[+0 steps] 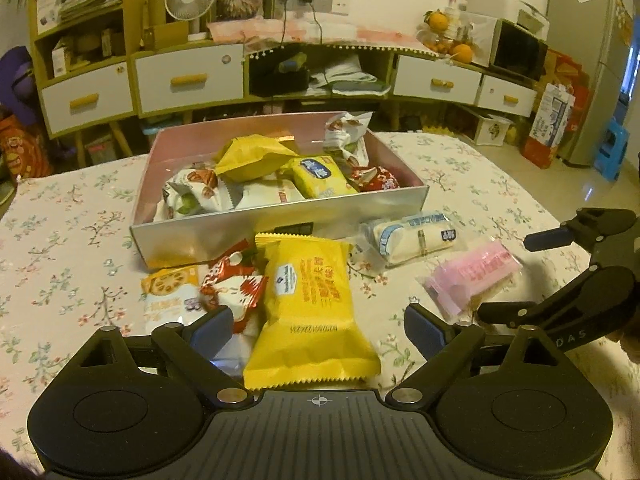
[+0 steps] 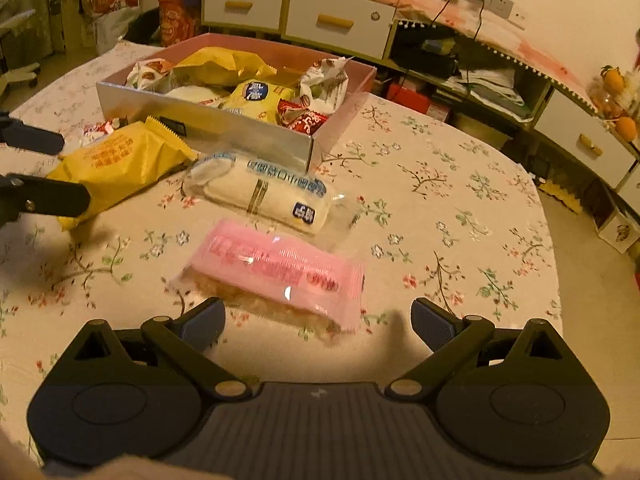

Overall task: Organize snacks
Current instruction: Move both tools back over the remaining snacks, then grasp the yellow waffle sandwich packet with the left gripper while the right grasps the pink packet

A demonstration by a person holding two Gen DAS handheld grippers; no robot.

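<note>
A pink-walled box (image 1: 276, 222) (image 2: 240, 128) on the floral tablecloth holds several snack packs. In front of it lie a yellow pack (image 1: 310, 308) (image 2: 116, 164), a red-and-white pack (image 1: 232, 284), a white cookie pack (image 1: 168, 296), a white roll pack (image 1: 416, 236) (image 2: 260, 194) and a pink pack (image 1: 472, 276) (image 2: 276, 272). My left gripper (image 1: 318, 328) is open, with the yellow pack between its fingers. My right gripper (image 2: 318, 318) is open just before the pink pack; it also shows in the left wrist view (image 1: 516, 276).
The table's far edge (image 2: 532, 184) drops to the floor on the right. A low cabinet with white drawers (image 1: 188, 76) stands behind the table. A blue stool (image 1: 612, 152) and a fridge (image 1: 588, 52) are at the far right.
</note>
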